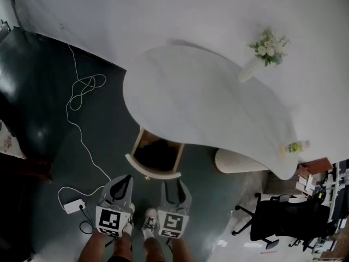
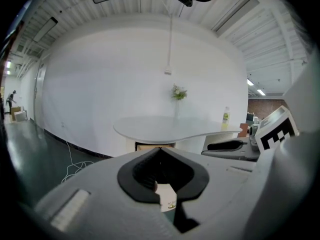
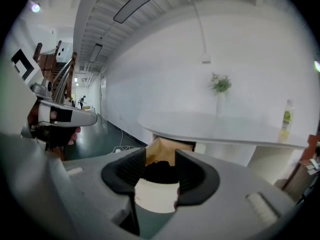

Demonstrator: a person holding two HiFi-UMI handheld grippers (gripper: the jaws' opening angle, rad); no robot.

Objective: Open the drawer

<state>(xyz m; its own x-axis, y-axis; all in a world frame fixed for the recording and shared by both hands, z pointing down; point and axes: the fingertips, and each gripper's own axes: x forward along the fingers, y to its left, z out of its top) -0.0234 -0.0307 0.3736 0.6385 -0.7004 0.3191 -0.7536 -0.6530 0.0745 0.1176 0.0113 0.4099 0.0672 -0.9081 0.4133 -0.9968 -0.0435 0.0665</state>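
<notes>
Counting from the head view, you hold two grippers: the left gripper [image 1: 127, 179] and the right gripper [image 1: 171, 183]. They sit side by side at the 6 o'clock edge, both pointing toward 12 o'clock.

- In the left gripper view, the left gripper's [image 2: 160, 149] jaw tips meet with nothing clamped between them.
- In the right gripper view, the right gripper's [image 3: 160, 158] jaws stand apart and empty, and the drawer shows in the gap beyond them.

One drawer [image 1: 154, 173] lies at 12 o'clock from the grippers, near them but untouched. It is pulled out from under the edge of the one white curved table [image 1: 202, 102]. Its pale front panel faces you and its interior is dark. Only dark floor [image 1: 202, 201] lies between the jaw tips and the drawer front.

On the table:
- One vase of flowers [image 1: 265, 49] stands at 1 o'clock from the drawer.
- One bottle [image 1: 295, 146] stands by the rim at 3 o'clock from the drawer.

On the floor:
- One white cable [image 1: 82, 91] loops at 10 o'clock from the drawer.
- The cable runs to one white adapter box [image 1: 73, 205] at 9 o'clock from the left gripper.
- One pale pedestal [image 1: 237, 162] stands under the table at 3 o'clock from the drawer, just beside it.
- One black office chair [image 1: 278, 220] stands at 3 o'clock from the right gripper, well apart.
</notes>
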